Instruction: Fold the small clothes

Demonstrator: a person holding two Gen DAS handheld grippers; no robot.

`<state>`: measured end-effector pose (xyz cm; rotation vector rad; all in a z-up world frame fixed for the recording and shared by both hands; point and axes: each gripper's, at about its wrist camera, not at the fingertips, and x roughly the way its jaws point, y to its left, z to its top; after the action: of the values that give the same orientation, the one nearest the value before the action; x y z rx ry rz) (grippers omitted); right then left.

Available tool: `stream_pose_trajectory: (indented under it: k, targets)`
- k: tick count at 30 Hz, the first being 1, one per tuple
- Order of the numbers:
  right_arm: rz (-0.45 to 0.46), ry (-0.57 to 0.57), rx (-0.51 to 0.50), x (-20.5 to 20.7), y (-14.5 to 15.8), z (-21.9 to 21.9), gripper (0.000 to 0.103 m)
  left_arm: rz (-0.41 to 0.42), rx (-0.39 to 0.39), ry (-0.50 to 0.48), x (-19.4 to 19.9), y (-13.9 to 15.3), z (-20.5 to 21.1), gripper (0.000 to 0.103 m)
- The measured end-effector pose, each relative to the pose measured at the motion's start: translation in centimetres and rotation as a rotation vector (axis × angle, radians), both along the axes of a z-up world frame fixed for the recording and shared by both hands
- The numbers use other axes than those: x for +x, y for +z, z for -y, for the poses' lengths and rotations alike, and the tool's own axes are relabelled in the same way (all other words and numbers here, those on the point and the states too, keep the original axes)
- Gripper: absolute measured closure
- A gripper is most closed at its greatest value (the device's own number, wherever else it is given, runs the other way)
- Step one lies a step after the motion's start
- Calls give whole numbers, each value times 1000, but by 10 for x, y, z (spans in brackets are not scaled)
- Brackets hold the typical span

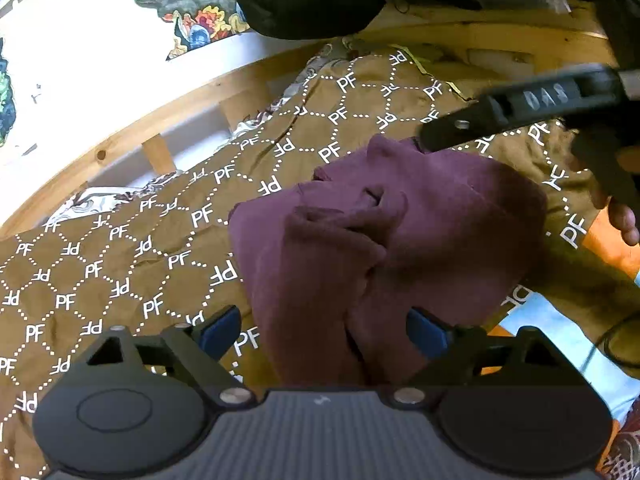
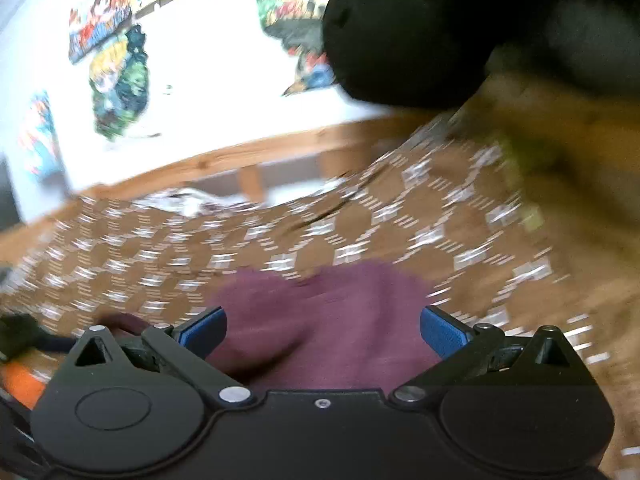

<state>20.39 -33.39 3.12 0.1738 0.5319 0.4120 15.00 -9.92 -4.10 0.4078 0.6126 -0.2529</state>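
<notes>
Left gripper (image 1: 323, 330): jaws spread wide, blue pads (image 1: 220, 330) clear of any contact, pointing downward at a moderate angle. Right gripper (image 2: 323, 330): jaws likewise spread wide, blue pads (image 2: 202, 330) pressing on nothing; its view is motion-blurred. In the left wrist view, the right gripper enters from the far right, with the person's fingers (image 1: 624, 220) wrapped around its handle.

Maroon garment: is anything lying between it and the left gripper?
Nothing visible. The left gripper is open with the maroon garment directly ahead on the brown patterned cover; the right gripper reaches its far edge.
</notes>
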Motion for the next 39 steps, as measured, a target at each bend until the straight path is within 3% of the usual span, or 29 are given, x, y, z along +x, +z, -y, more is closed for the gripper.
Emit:
stream_pose_trajectory:
  k: [5,8,10,13,15,16,17,20,22,32,36,39]
  targets:
    - [-247,132,156,44,-9,-23,1,2,-9,-2,2,-3,-3,11]
    - [-357,115,210,67,-19,-33,9,5,2,2,3,-5,-3,11]
    - [-429,82,236,81,-26,-38,24,13,15,5,3,-6,-3,12]
    - [-488,38,257,92,-35,-45,40,17,20,2,3,-5,-2,22]
    - [-501,25,248,96,-39,-48,53,17,21,3,3,-4,-1,34]
    - [-504,19,240,98,-41,-49,60,21,25,8,3,-4,-1,48]
    - [-498,13,230,98,-42,-51,64,25,28,14,3,-4,0,65]
    - [-471,5,218,99,-43,-50,87,39,3,24,3,-1,0,82]
    - [-441,10,214,99,-37,-50,95,58,-27,18,2,2,2,84]
    - [-86,104,25,86,43,-33,98,136,-41,-149,-8,18,40,86]
    - [-32,89,-58,78,61,-9,98,129,-39,-233,-8,17,65,86]
    - [-51,53,-94,71,58,14,98,112,-8,-278,-9,11,81,86]
